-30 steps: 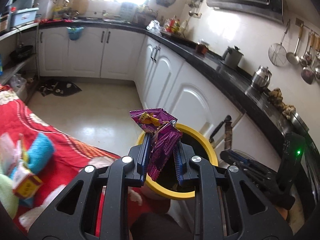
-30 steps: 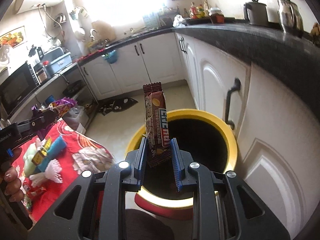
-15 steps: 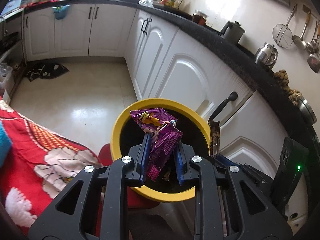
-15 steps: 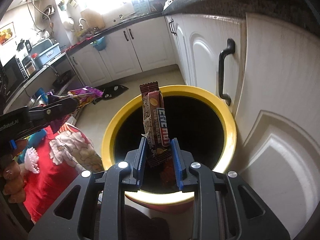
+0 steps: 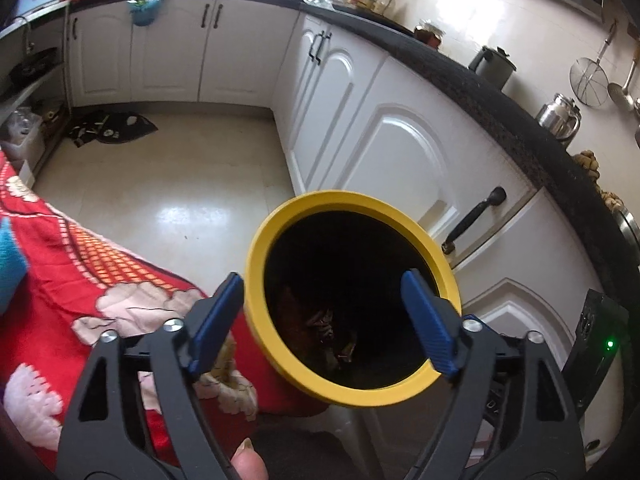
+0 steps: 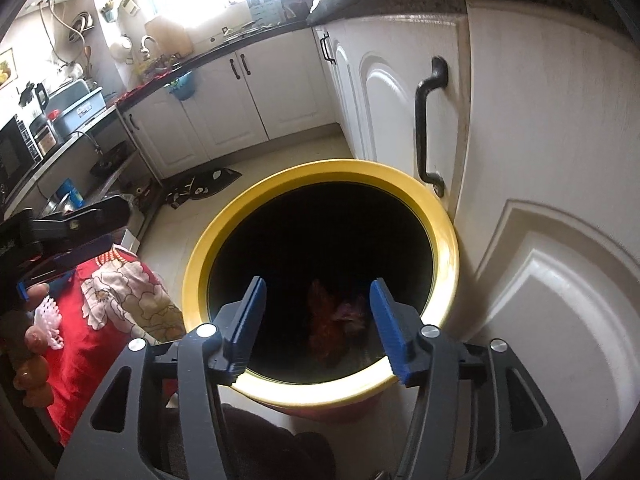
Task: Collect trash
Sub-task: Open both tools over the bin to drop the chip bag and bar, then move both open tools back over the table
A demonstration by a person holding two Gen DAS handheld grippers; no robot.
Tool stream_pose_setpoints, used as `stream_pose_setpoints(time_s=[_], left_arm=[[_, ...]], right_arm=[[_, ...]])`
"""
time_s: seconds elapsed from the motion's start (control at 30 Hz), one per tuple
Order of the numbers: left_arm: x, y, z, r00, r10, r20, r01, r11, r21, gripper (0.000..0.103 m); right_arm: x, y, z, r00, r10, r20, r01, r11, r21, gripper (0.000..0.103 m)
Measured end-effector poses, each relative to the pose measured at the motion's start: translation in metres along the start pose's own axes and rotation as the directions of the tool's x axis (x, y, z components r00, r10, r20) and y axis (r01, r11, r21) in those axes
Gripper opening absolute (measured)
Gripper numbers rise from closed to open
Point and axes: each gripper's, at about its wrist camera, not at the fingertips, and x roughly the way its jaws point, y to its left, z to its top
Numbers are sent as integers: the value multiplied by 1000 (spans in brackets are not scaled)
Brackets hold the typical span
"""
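Yellow-rimmed and dark inside, the bin (image 6: 320, 184) sits directly ahead of and below both sets of jaws. The right gripper (image 6: 318, 326) hangs over its mouth with the blue pads spread wide and nothing between them. Crumpled wrappers (image 6: 334, 328) lie at the bottom of the bin, seen through the gap between its fingers. The left gripper (image 5: 324, 318) is likewise spread wide and empty, its left pad outside the rim and its right pad over the opening. In that view the trash (image 5: 324, 332) shows only as dim scraps deep below the jaws.

Judging from this, the drop looks done, and the risks lie in leaving. Either tool lowered or swung sideways could catch a finger on the rim and tip the bin toward the white cabinet door (image 6: 540, 160) just right of the right jaws. The red floral cloth (image 5: 80, 280), left of the left jaws, could snag a pad. The two tools are also near enough to knock together.
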Motion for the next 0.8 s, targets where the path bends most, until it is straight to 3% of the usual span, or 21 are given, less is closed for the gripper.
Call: stream_pose_setpoints(time_s=[0.07,0.23,0.8], left_arm=[[-11,5,0,1000,13,25,-13,1000,-9,92],[-42,16,3,993,72,91,-70,997,-21,92],[-123,46,1,960,161,231,-141,985,-101,92]], right_arm=[[-3,1,1,1000,2,11,-2,1000,0,59],[-15,8,6,999,6,53,-5,1000,-6,70],[-54,53,15,987,104,124,-94,992,-82,71]])
